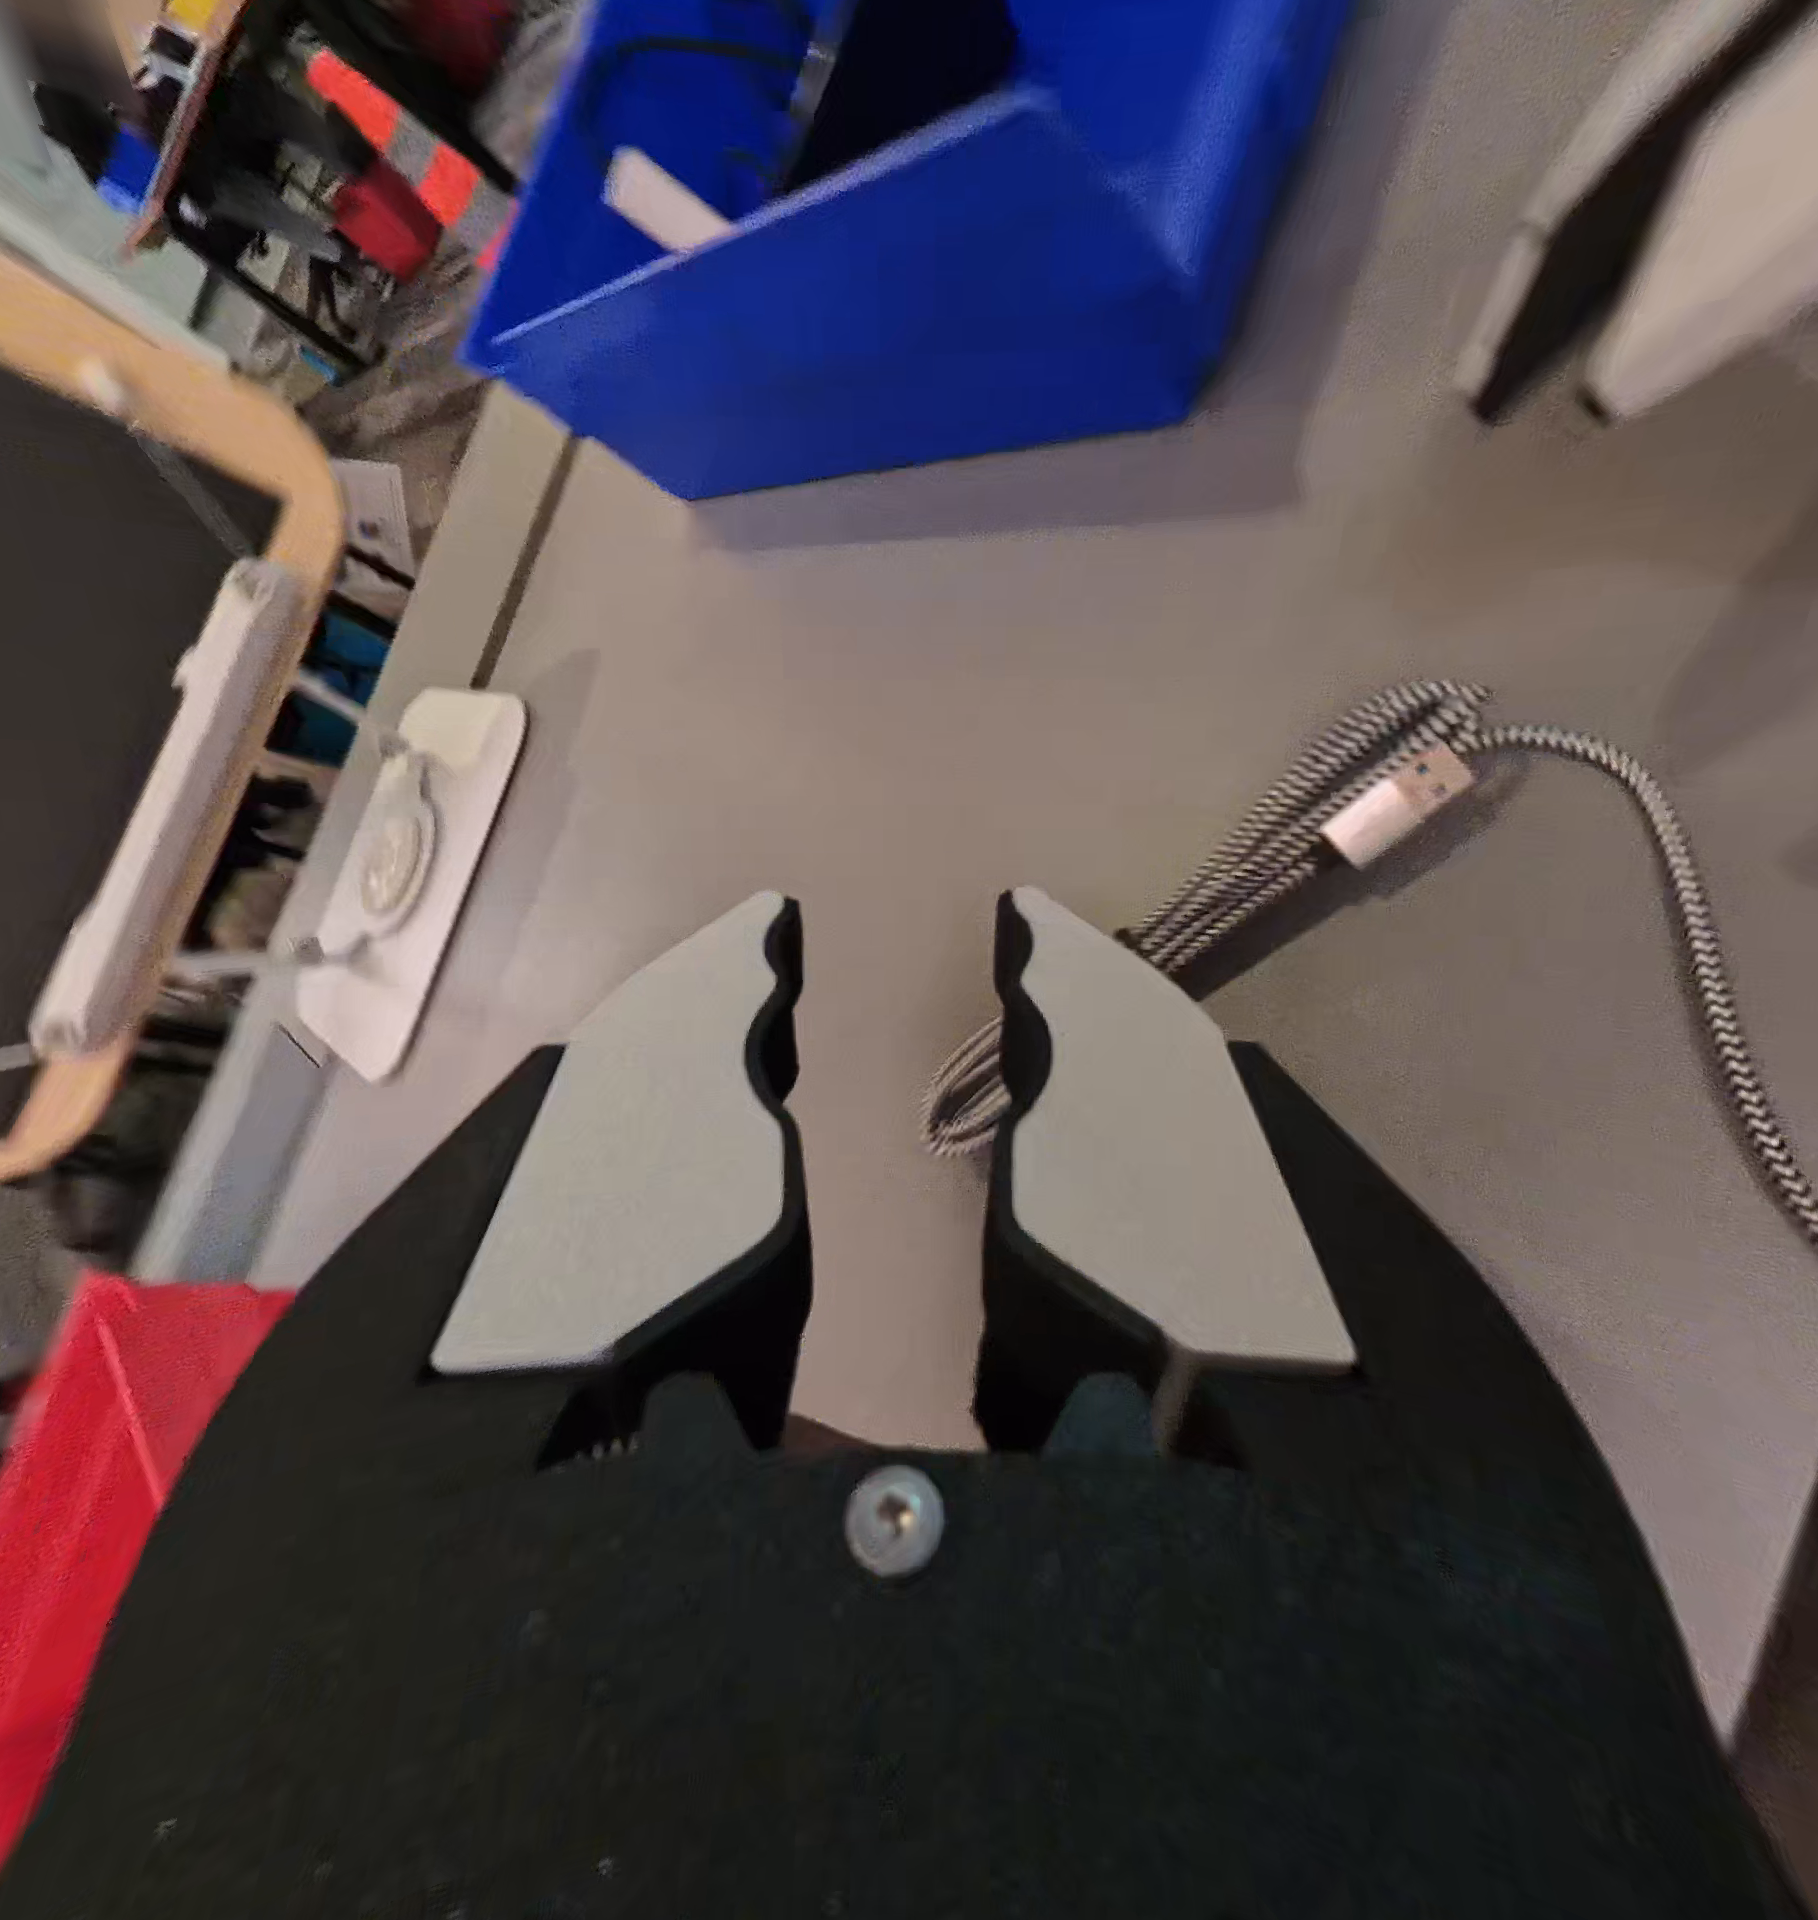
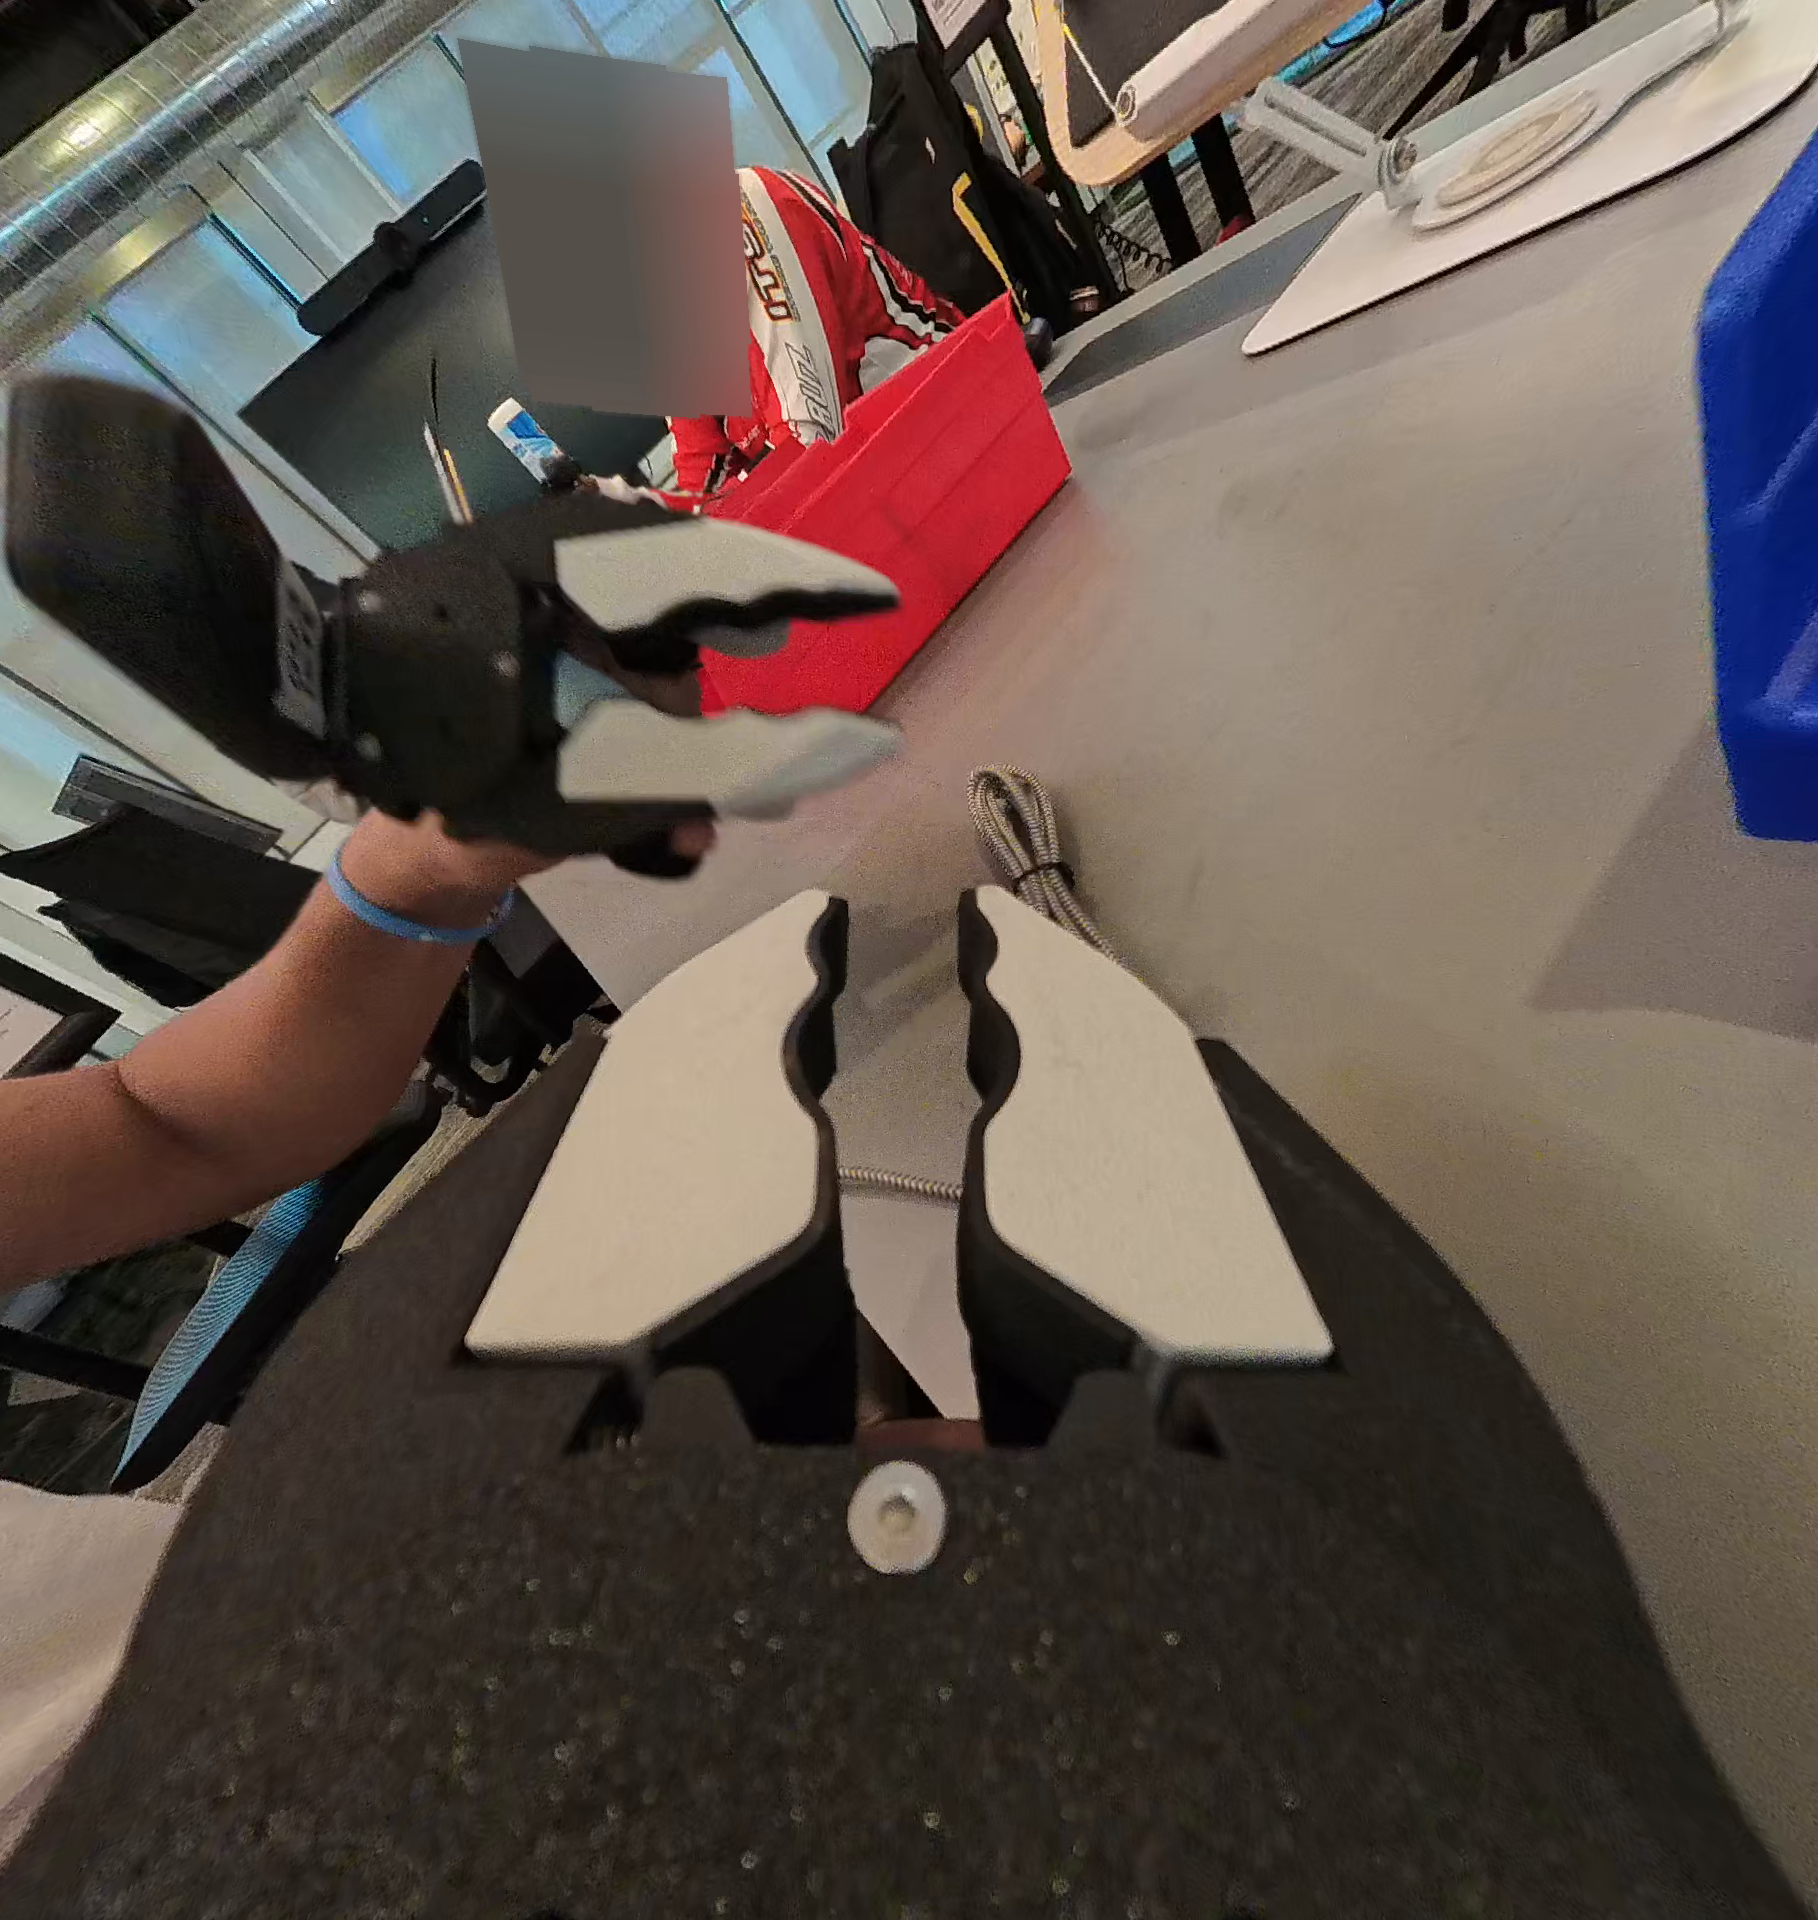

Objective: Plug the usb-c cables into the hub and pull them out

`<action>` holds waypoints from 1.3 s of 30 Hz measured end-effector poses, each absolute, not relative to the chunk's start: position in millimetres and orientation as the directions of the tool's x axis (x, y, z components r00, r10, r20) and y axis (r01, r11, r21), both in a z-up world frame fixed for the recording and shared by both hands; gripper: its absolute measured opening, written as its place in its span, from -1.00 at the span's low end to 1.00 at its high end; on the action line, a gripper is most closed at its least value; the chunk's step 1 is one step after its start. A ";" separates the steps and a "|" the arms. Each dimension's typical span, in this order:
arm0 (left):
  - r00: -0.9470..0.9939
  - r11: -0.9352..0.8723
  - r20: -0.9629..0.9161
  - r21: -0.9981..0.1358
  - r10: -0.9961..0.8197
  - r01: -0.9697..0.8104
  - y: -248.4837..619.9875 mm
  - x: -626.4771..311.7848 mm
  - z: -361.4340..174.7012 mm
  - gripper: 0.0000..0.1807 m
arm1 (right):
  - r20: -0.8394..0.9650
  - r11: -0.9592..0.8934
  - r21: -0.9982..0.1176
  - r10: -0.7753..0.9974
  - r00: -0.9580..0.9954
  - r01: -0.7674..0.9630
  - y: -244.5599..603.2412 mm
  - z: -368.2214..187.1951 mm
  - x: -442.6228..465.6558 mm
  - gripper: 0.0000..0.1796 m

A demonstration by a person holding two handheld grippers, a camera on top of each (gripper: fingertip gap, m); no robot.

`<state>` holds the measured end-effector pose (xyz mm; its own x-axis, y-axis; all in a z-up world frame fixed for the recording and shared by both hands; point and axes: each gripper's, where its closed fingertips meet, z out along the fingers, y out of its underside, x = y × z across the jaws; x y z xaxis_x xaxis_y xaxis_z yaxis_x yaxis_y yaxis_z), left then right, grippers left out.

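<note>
Cable (image 1: 1300,831) on table just right of left hand-held gripper (image 1: 898,914), both grippers wide, empty

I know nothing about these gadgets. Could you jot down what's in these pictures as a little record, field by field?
Surface: grey table
Left gripper: open, empty, above the table
Right gripper: open, empty
Cable: braided black-and-white cable, bundled, lying on the table, its silver plug free
Hub: not visible in either view
Blue bin: on the table beyond the cable
Red bin: near the table edge
Person: forearm with blue wristband holding the left gripper
</note>
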<state>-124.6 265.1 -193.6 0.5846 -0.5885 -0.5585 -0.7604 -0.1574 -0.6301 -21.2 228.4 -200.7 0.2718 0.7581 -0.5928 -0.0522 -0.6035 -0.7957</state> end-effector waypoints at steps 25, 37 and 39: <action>0.937 -0.459 -0.016 -0.869 -0.349 -0.185 132.5 -253.2 -235.5 -0.71 | -0.065 -0.149 -0.470 0.989 0.135 0.870 258.7 -286.5 -108.5 -0.87; 0.938 -0.439 -0.049 -0.874 -0.343 -0.206 130.4 -261.0 -233.1 -0.75 | -0.337 -0.380 -0.919 0.611 0.716 -0.107 327.8 -117.1 -59.7 -0.91; 0.934 -0.448 -0.057 -0.866 -0.352 -0.222 129.7 -259.1 -235.7 -0.75 | -0.303 -0.334 -0.936 0.589 0.750 -0.116 326.5 -111.0 -47.5 -0.91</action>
<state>-259.1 129.7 -235.7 0.9341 -0.3523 -0.0575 -0.2222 -0.4481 -0.8659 -47.5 326.5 -111.0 0.7496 0.5885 -0.3028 -0.1160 -0.3337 -0.9355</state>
